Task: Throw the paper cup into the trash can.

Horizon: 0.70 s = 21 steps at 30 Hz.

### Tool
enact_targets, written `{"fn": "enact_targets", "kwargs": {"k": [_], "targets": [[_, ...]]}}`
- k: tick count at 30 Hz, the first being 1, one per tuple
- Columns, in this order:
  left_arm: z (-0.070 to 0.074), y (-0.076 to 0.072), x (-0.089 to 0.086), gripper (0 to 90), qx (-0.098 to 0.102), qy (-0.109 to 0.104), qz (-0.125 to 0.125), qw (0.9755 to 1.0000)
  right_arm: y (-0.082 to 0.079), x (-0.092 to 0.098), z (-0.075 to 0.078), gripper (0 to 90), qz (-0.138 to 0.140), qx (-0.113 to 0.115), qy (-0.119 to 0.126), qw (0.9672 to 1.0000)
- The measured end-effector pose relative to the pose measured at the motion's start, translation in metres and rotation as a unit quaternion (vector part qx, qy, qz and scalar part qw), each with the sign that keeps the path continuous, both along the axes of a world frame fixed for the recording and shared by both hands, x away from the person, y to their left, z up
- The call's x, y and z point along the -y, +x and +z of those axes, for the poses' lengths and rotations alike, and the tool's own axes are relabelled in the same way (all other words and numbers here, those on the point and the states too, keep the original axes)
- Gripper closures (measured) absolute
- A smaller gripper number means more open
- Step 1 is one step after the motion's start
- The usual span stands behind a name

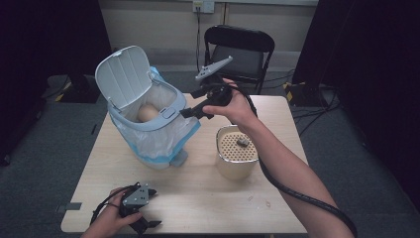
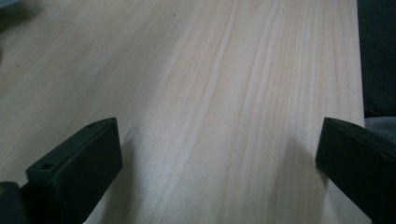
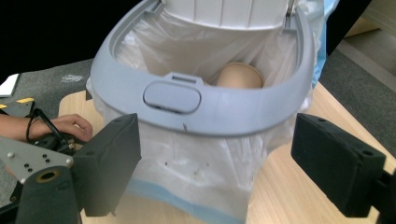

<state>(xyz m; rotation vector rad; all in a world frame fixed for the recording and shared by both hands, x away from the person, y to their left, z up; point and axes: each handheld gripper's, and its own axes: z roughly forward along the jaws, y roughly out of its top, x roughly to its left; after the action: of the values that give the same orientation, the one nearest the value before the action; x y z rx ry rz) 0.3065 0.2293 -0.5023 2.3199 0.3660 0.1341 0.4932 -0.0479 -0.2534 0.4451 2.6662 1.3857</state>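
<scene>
A small grey bin (image 1: 148,121) stands on the table's far left with its lid (image 1: 124,74) tipped up and a clear bag lining it. A beige rounded object (image 1: 147,113) lies inside, also seen in the right gripper view (image 3: 240,75). My right gripper (image 1: 190,106) hovers just right of the bin's front rim (image 3: 196,109), open and empty (image 3: 219,140). My left gripper (image 1: 152,208) rests low at the table's near left corner, open over bare wood (image 2: 219,140).
A cream canister (image 1: 236,153) with a perforated top stands right of the bin, with a small dark bit (image 1: 242,143) on top of it. A black folding chair (image 1: 240,49) stands behind the wooden table (image 1: 198,198). The person's left hand (image 3: 70,125) lies beyond the bin.
</scene>
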Motion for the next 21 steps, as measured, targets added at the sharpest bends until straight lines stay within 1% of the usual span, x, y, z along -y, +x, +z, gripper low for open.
{"fn": "enact_targets", "kwargs": {"k": [3, 9, 13, 14, 21], "targets": [[0.0, 0.0, 0.0, 0.0, 0.0, -0.001, 0.001, 1.0, -0.002, 0.006, -0.003, 15.4, -0.002, -0.002, 0.003, 1.0], [0.0, 0.0, 0.0, 0.0, 0.001, -0.001, 0.001, 1.0, -0.007, 0.016, -0.006, 15.5, -0.005, -0.005, 0.001, 1.0], [0.0, 0.0, 0.0, 0.0, 0.001, -0.003, 0.001, 1.0, -0.008, 0.022, -0.009, 15.5, -0.002, -0.002, 0.001, 1.0], [0.0, 0.0, 0.0, 0.0, 0.001, -0.003, 0.001, 1.0, -0.009, 0.023, -0.01, 15.5, -0.005, -0.005, 0.001, 1.0], [0.0, -0.001, 0.0, 0.0, 0.001, -0.003, 0.003, 1.0, -0.013, 0.032, -0.016, 15.5, -0.003, -0.007, 0.003, 1.0]]}}
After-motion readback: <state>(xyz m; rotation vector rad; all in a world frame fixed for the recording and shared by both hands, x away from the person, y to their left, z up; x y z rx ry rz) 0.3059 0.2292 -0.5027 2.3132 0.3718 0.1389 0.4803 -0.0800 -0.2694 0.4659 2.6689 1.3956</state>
